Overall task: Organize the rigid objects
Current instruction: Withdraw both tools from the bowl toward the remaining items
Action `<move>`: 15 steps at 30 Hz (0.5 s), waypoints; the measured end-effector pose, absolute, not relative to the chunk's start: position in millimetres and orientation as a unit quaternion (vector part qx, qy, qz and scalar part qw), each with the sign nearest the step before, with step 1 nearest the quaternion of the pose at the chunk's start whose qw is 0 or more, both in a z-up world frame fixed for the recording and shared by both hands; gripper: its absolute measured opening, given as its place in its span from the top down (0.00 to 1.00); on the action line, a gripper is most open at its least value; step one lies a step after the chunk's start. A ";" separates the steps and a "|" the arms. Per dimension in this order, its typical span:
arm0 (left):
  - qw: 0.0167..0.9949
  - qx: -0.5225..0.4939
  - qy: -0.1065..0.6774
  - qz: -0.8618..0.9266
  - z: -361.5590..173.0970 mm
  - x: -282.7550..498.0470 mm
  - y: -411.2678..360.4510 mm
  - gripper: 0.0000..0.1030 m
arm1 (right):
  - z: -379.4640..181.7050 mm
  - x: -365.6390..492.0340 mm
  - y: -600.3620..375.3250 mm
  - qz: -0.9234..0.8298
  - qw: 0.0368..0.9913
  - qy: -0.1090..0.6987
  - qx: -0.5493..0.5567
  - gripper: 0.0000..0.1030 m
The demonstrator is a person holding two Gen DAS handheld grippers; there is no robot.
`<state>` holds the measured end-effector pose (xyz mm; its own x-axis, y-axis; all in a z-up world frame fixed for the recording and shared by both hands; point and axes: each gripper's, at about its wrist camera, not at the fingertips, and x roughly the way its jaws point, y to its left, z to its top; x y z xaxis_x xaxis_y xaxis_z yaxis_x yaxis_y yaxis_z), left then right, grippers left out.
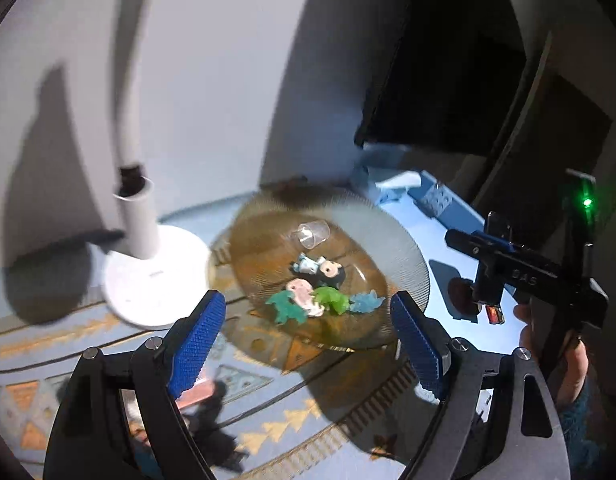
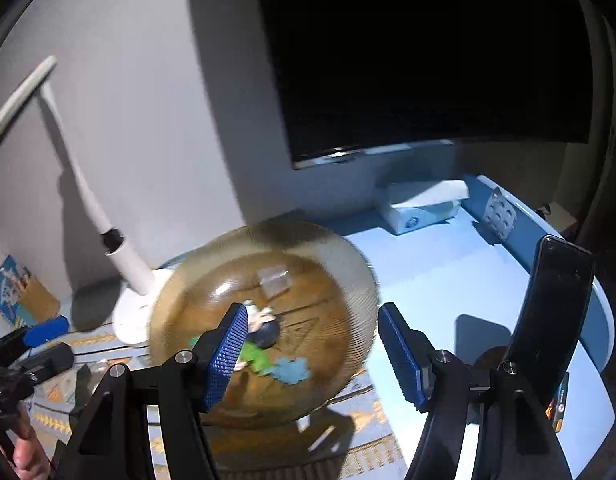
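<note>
Blue ribbed pads (image 1: 196,340) of the left gripper (image 1: 308,340) sat closest to my lens, and I found them spread wide with nothing between them. On the right wrist view the right gripper (image 2: 312,352) was likewise released, its pads (image 2: 224,356) parted and empty, though the left pad overlapped my sight of the toys behind it.

Beyond the fingertips I noted the amber glass plate (image 1: 408,268) on the patterned mat (image 1: 292,412), just beside the white lamp base (image 1: 148,280). It held the task's items: a clear small cup (image 1: 310,234) lying on its side, a black-and-white figure (image 1: 320,270), a pink figure (image 1: 304,294), and green (image 1: 330,298), teal (image 1: 286,308) and pale blue (image 1: 366,302) pieces clustered together, several touching.

Risks, in my judgement: the toys were packed so tightly that closing on one could nudge or drag its neighbours off the plate; the tipped cup could roll if bumped; the glass plate could slide or chip under a hard pad strike; and the lamp stood near enough to be knocked by the left gripper.

Both grippers pointed obliquely down at the plate, the left hovering short of its near rim, the right over it. Fingers of the person's right hand (image 1: 564,360) showed at the right edge of the left view. Both views were blurred.
</note>
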<state>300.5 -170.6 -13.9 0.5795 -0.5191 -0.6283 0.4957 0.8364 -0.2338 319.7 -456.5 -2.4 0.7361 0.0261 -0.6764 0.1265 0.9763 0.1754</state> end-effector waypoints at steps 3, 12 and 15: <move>0.903 -0.019 0.329 -0.277 8.5 273.9 -141.7 0.19 | 7.6 311.3 -436.7 -0.001 0.927 0.362 0.100 0.36; 0.943 -0.055 0.253 -0.207 53.2 198.2 -26.1 0.16 | 24.6 283.4 -357.1 0.094 0.924 0.364 0.073 0.34; 0.949 -0.073 0.242 -0.188 53.6 180.8 3.6 0.16 | 22.6 275.4 -329.2 0.125 0.919 0.368 0.063 0.34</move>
<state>180.8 3.6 53.6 0.8125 -0.3920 -0.4314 0.3214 0.9187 -0.2294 275.4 -329.2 22.6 0.6978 0.2756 -0.6612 -0.1824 0.9610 0.2080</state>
